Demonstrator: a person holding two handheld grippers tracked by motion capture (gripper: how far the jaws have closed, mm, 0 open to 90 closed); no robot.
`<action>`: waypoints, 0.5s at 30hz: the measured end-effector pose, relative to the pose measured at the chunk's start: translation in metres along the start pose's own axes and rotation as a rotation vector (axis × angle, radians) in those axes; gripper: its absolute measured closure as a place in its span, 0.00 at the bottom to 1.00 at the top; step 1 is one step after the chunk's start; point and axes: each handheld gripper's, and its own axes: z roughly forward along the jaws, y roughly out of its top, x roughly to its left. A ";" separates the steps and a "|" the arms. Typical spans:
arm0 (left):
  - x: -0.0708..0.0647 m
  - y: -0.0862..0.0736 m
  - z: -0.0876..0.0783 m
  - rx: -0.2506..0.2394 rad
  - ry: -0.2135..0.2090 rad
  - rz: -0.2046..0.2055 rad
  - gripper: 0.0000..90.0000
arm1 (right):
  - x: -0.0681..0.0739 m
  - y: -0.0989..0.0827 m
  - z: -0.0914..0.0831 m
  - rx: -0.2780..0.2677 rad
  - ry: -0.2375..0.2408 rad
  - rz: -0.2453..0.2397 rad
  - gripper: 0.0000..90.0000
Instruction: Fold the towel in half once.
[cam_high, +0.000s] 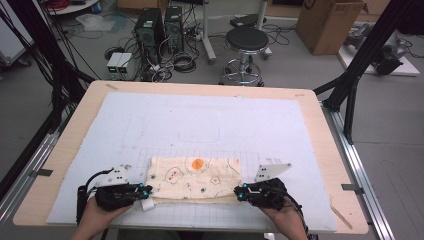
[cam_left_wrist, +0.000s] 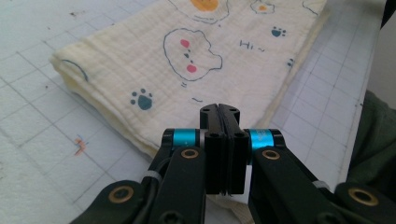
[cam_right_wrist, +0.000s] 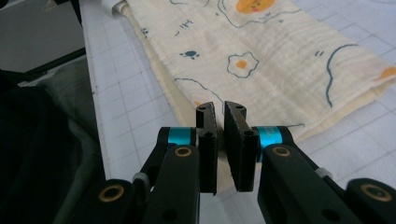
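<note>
The printed muslin cloth (cam_high: 195, 177) lies folded into a long band near the 6 o'clock edge of the counter (cam_high: 310, 107), so folding looks partway done, with more folds likely left. The left tongs (cam_high: 141, 190) pinch its near corner at 9 o'clock, clamped tight; the right tongs (cam_high: 240, 192) nip the near corner at 3 o'clock, almost closed on the fabric.

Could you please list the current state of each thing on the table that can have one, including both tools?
Printed muslin cloth: folded into a flat layered rectangle, lying on the mat.
Left tool: shut on the cloth's near left corner.
Right tool: nearly closed on the cloth's near right corner, a narrow gap between its jaws.
Gridded mat: spread flat on the table.
</note>
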 end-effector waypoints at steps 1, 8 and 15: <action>0.000 -0.001 -0.001 0.002 0.000 0.001 0.98 | 0.001 0.000 0.000 -0.004 0.001 0.002 0.93; -0.001 -0.005 0.000 0.049 -0.020 0.008 0.96 | 0.004 -0.007 0.010 0.083 0.051 0.011 0.88; -0.004 0.002 -0.006 -0.028 -0.057 -0.028 0.73 | 0.005 0.002 0.001 -0.027 0.116 0.028 0.69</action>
